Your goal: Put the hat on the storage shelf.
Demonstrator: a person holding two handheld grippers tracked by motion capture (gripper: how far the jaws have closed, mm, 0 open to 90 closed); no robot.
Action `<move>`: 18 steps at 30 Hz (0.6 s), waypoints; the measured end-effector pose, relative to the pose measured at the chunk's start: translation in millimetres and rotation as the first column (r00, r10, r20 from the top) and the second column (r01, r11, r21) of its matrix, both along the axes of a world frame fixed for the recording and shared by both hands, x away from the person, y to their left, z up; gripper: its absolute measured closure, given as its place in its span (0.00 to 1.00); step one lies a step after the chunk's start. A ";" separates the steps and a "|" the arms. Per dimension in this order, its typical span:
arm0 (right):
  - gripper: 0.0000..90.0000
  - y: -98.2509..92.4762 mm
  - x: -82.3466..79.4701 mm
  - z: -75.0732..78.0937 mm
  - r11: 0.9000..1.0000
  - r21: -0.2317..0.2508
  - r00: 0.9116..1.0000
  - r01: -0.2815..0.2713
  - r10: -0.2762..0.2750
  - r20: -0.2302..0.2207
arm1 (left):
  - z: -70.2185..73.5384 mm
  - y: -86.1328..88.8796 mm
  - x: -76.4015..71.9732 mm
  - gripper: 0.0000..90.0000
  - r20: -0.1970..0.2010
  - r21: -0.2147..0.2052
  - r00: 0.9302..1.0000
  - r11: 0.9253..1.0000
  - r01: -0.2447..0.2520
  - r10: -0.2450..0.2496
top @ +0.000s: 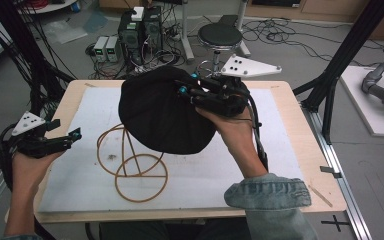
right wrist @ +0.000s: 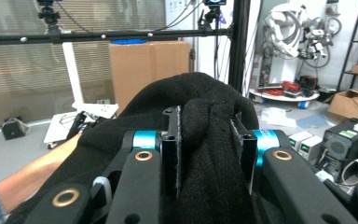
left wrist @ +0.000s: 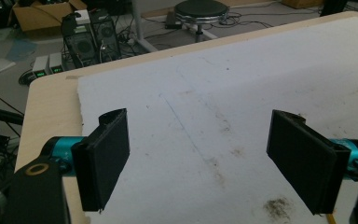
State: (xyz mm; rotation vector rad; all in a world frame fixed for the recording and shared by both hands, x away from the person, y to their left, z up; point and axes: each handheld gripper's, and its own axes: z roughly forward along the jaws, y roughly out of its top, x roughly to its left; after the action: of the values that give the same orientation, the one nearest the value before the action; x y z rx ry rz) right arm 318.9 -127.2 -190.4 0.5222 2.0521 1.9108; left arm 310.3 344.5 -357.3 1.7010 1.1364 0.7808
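White mat (top: 260, 165) covers wood table. Right gripper (top: 192, 90) clamped on black hat (top: 155, 117), lifted at frame middle. Wire stand (top: 135, 167) sits just below-left of hat. Left gripper (top: 67, 135) far left, jaws apart, nothing between.

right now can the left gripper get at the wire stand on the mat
Probably yes. The left gripper is open with nothing between its jaws, at the table's left edge, and bare white mat lies between it and the wire stand. The black hat, held up by the right gripper, overhangs only the stand's top.
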 end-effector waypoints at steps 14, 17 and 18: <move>0.80 30.3 -7.6 -8.3 0.996 -0.034 0.996 -0.080 0.079 -0.027 | 0.1 -0.2 -0.1 0.24 0.001 0.000 1.000 1.000 -0.002 0.002; 0.80 35.0 -8.3 -10.7 0.995 -0.043 0.995 -0.092 0.091 -0.031 | 0.1 0.0 -0.1 0.24 0.000 0.001 1.000 1.000 -0.002 0.002; 0.80 40.3 -9.5 -14.4 0.994 -0.048 0.994 -0.101 0.099 -0.039 | 0.0 0.2 -0.1 0.24 -0.001 0.002 1.000 1.000 -0.001 0.001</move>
State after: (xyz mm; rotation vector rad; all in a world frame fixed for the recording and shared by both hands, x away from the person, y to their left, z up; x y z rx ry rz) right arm 309.5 -86.9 -204.8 0.4543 2.1821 1.9125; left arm 310.2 344.7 -357.2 1.7021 1.1380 0.7821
